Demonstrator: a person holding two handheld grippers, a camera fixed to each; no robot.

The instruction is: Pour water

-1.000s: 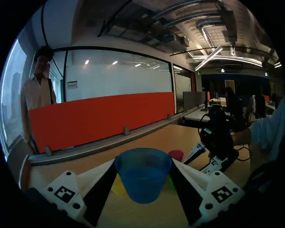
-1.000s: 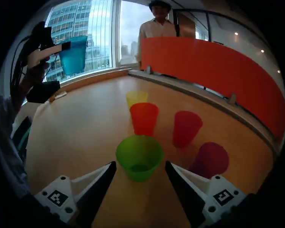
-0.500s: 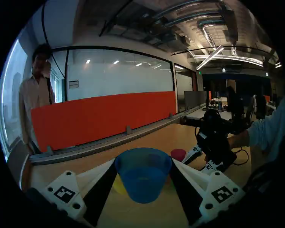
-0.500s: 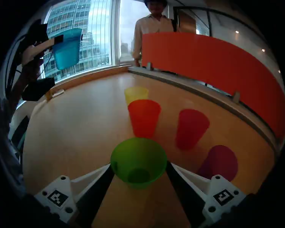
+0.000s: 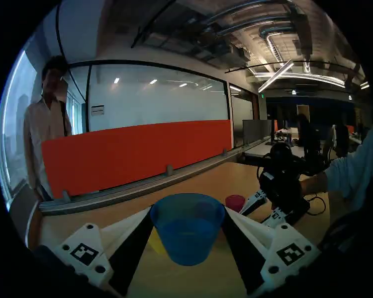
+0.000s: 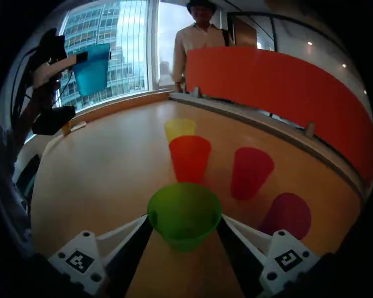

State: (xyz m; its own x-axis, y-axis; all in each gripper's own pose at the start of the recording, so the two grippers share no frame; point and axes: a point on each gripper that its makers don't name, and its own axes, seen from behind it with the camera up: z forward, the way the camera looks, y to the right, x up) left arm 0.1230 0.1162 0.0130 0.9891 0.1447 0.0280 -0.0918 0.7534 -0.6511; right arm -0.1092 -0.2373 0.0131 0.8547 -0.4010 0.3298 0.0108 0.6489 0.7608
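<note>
My left hand-held gripper [image 5: 187,212] is clamped on the blue cup [image 5: 187,236], one finger on each side of the wall just under the rim. The cup is upright and held up off the counter [image 5: 221,179]. It is thin, see-through plastic, tapering to a narrower base. The darker band in its lower part reads as water, roughly half full. I judge it light but bottom-heavy, with a smooth wall that will flex, so too hard a squeeze could buckle it or let it slip downward. The grip high under the rim, where the wall is stiffest, seems right, and the tilt should be slow.

My right hand-held gripper [image 6: 183,223] is closed around the green cup [image 6: 184,206], with both fingers against its sides below the rim. It is the same glossy tapered shape and sits low over the wooden counter. I cannot tell whether it holds any liquid, since the bottom only shows as a darker green patch. If empty it will be very light and easy to tip.

Beyond it, a yellow cup [image 6: 179,127], an orange cup [image 6: 189,158], a red cup [image 6: 250,171] and a dark pink cup [image 6: 288,214] stand apart from one another on the smooth, matte counter. An orange panel [image 6: 286,84] runs along the far edge, and a person [image 6: 199,42] stands behind it.
</note>
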